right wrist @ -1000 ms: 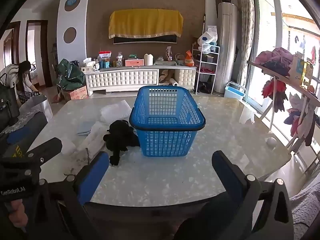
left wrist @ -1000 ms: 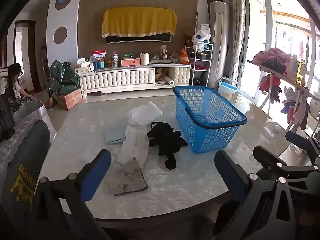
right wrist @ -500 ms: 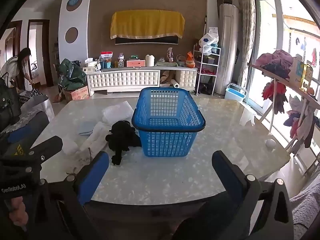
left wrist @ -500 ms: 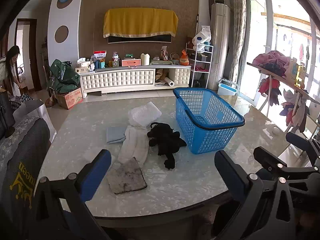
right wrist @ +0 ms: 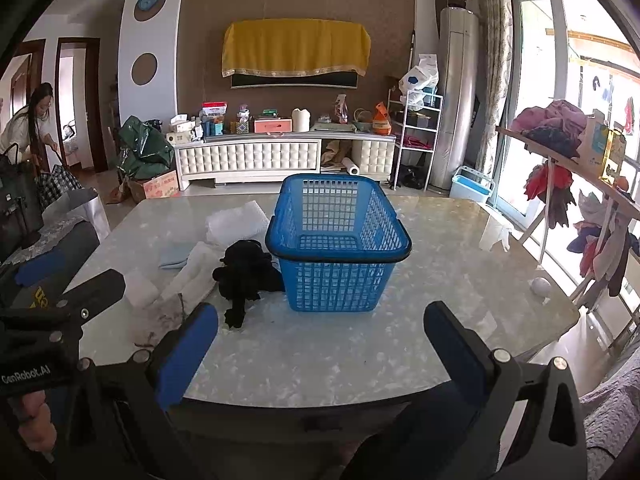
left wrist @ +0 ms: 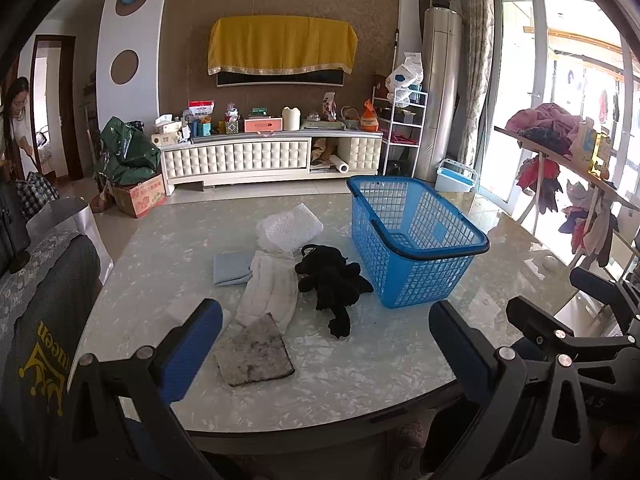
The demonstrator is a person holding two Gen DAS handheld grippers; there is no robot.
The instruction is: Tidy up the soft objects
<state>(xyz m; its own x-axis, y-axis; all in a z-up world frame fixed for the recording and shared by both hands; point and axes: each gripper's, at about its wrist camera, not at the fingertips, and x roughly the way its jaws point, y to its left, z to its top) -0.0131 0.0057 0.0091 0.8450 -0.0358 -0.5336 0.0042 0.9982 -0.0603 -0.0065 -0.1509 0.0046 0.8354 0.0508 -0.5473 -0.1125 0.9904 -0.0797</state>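
Left wrist view: our left gripper has jaws spread, empty, at the counter edge. The grey pad lies just ahead between them, long axis running away; white towel and black plush beyond, left of the empty blue basket.

Right wrist view: right gripper jaws spread, empty, facing the basket; the plush sits ahead-left. Left is nearer the softs.
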